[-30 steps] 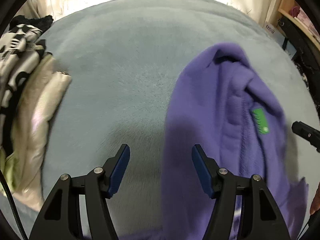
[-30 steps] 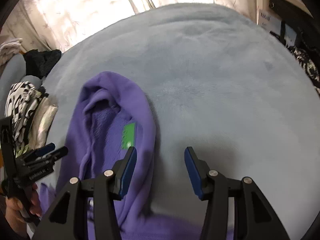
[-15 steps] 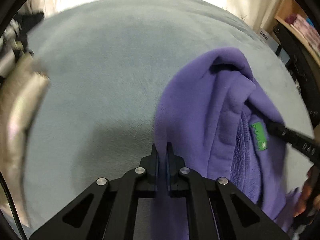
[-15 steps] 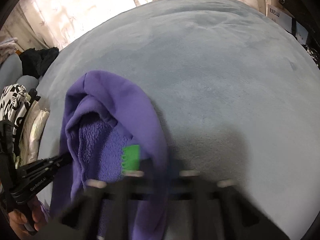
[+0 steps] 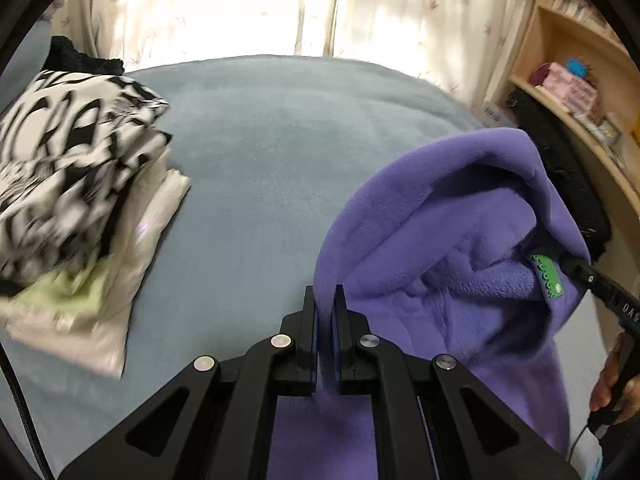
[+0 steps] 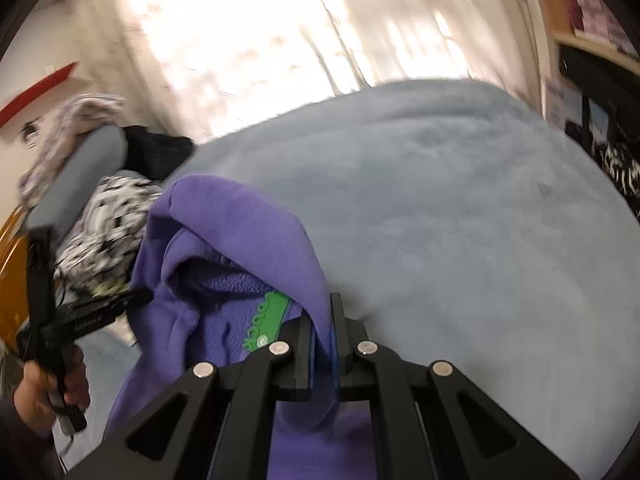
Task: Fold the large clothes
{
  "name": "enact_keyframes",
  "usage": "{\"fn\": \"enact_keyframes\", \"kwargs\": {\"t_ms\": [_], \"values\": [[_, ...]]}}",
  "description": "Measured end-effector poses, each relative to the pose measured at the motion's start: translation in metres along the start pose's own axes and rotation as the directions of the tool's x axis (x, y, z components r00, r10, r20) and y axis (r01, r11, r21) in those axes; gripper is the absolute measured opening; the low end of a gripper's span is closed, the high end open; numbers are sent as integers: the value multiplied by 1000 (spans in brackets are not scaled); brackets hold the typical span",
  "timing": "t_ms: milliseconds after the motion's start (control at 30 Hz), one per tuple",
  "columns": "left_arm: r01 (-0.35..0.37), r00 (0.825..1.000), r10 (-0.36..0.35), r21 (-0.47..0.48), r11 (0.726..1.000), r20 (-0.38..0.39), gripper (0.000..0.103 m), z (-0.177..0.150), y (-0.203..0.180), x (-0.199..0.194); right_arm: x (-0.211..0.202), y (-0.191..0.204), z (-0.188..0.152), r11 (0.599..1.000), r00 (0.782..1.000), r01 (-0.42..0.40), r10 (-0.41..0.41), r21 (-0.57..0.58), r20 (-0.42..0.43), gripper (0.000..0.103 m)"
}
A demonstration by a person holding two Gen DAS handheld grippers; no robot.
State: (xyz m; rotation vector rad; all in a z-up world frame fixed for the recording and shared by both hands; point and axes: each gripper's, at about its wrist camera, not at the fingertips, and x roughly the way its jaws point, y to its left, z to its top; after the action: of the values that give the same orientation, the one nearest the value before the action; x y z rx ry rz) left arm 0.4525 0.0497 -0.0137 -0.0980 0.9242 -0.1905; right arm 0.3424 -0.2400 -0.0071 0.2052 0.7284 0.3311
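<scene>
Purple fleece hoodie [image 5: 436, 216], hood open, green neck label [image 5: 547, 276] showing, lifted above the grey-blue bed [image 5: 256, 184].

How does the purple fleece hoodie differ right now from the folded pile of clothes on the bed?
The purple fleece hoodie is one plain-coloured garment; the folded pile stacks several, black-and-white patterned on top, cream and pale green below. The hoodie is unfolded, pinched by the left gripper and right gripper; the pile rests untouched. Both are over the blue-grey blanket.

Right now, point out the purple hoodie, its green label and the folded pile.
purple hoodie [image 5: 432, 184], left wrist view, outer hood fabric.
green label [image 5: 547, 276], left wrist view, middle of the tag.
folded pile [image 5: 68, 152], left wrist view, black-and-white top garment.
</scene>
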Motion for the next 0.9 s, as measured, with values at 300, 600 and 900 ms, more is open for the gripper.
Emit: {"fn": "enact_keyframes", "kwargs": {"t_ms": [300,600,900], "values": [[87,992,-85,15,996,-98,4,-146,0,-76,-81,29,-112,988,997,62,-67,-144,-31,14],[99,972,-115,-86,991,-203,4,-248,24,-110,-107,19,-206,994,962,101,-110,-46,-250,18],[209,955,-230,-125,970,-187,24,-259,13,-126,-132,41,-229,998,972,1,13,58,-237,44]]}}
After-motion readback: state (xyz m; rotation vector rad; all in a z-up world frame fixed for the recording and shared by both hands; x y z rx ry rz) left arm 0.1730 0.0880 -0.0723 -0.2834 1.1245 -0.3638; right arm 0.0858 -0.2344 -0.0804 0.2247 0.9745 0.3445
